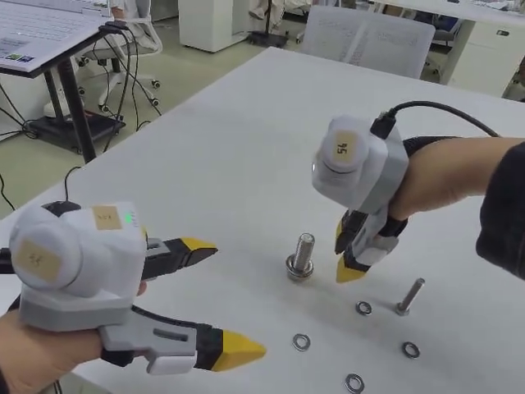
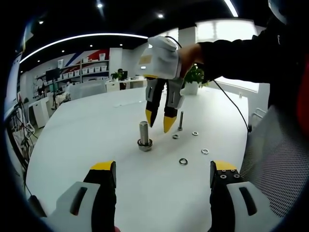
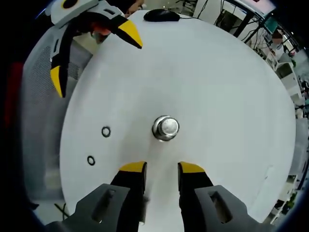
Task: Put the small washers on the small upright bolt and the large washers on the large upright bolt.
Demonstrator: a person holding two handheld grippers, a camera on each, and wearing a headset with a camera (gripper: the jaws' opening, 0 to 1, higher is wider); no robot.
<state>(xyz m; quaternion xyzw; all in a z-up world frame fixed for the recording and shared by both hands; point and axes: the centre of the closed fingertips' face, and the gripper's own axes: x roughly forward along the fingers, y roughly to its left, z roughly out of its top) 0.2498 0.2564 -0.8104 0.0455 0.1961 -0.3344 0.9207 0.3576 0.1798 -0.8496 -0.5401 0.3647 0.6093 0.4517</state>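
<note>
The large upright bolt (image 1: 302, 256) stands mid-table with a washer around its base; it also appears as the large bolt (image 2: 144, 135) and, from above, the bolt head (image 3: 165, 127). The small upright bolt (image 1: 408, 296) stands to its right. Several loose washers lie flat nearby, among them one washer (image 1: 363, 308), a second (image 1: 301, 341) and a third (image 1: 354, 382). My right gripper (image 1: 346, 250) points down just right of the large bolt, open and holding nothing (image 3: 162, 167). My left gripper (image 1: 225, 297) hovers at the near left, open wide and empty (image 2: 164, 166).
A black mouse (image 3: 161, 14) lies at the table's left end. The white table's near edge (image 1: 123, 373) runs under my left hand. Beyond the far edge stand a mesh chair (image 1: 369, 37) and a side desk (image 1: 41, 33).
</note>
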